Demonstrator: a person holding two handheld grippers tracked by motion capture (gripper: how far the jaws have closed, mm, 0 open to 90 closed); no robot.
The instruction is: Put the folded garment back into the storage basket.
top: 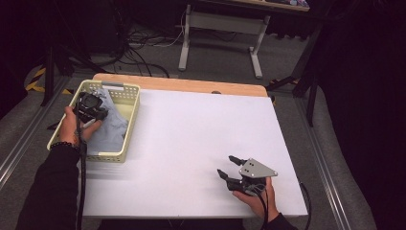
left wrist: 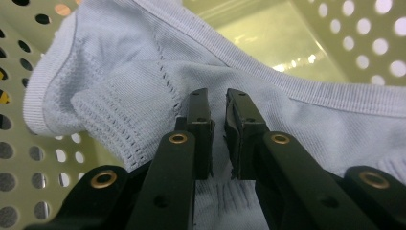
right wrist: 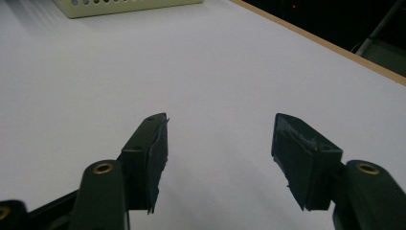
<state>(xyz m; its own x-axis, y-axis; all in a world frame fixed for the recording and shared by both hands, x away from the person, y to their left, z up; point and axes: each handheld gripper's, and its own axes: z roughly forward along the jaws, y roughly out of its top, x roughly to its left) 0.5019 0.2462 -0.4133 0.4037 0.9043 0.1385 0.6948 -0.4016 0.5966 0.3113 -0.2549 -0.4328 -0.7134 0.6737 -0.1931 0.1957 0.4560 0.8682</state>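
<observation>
— Tongs first: how does the left pair stand?

— Nearly closed, with a fold of the pale blue knitted garment pinched in the narrow gap between the pads. No earlier view to compare, so I say only that it grips the cloth.

— And where is that garment?

— Inside the cream perforated basket at the left far corner of the white worktop. In the high view the left tongs reach down into the basket, on top of the cloth.

— The right tongs?

— The right tongs stand wide apart with nothing between the jaws, just above bare worktop. In the high view they sit near the front right, well apart from the basket, held by the right hand.
</observation>
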